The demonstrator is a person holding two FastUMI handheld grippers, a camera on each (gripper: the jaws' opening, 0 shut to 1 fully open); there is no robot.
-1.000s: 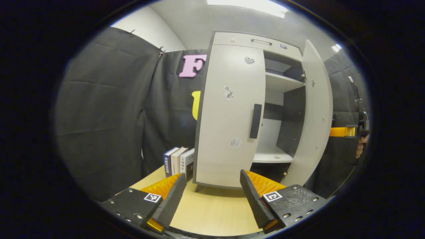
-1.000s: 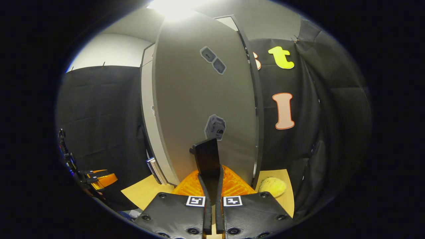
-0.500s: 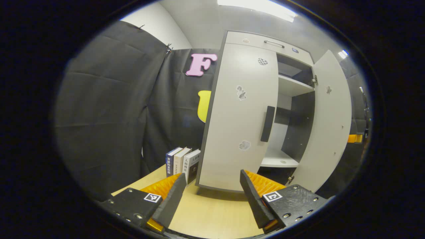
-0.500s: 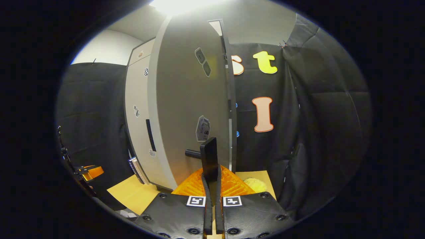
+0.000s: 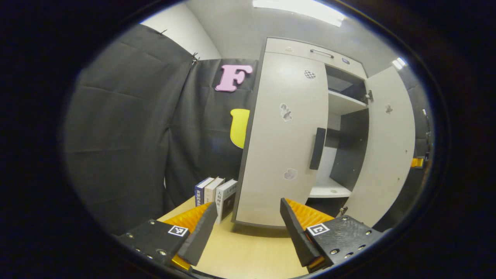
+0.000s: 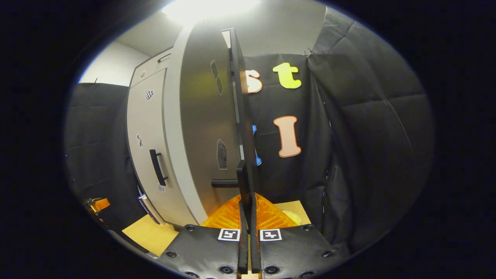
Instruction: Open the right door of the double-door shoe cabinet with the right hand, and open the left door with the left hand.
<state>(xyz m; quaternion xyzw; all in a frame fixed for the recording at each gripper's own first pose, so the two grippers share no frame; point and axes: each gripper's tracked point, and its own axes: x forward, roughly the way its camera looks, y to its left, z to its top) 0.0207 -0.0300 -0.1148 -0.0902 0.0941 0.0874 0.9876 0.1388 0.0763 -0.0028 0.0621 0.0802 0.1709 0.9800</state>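
The pale shoe cabinet stands on a wooden table. Its left door is closed, with a dark vertical handle at its inner edge. The right door is swung wide, baring two shelves. My left gripper is open, low in front of the left door and well short of it. In the right gripper view, my right gripper is shut on the right door's handle, with that door seen nearly edge-on. The left door's handle shows beyond it.
Three upright books stand against the cabinet's left side on the table. A yellow soft object lies on the table right of the open door. Black cloth walls close in on both sides. The other gripper peeks past the open door's edge.
The right door has swung farther open with my right gripper holding its handle. The left gripper view has shifted slightly; the cabinet sits a little more to the right.
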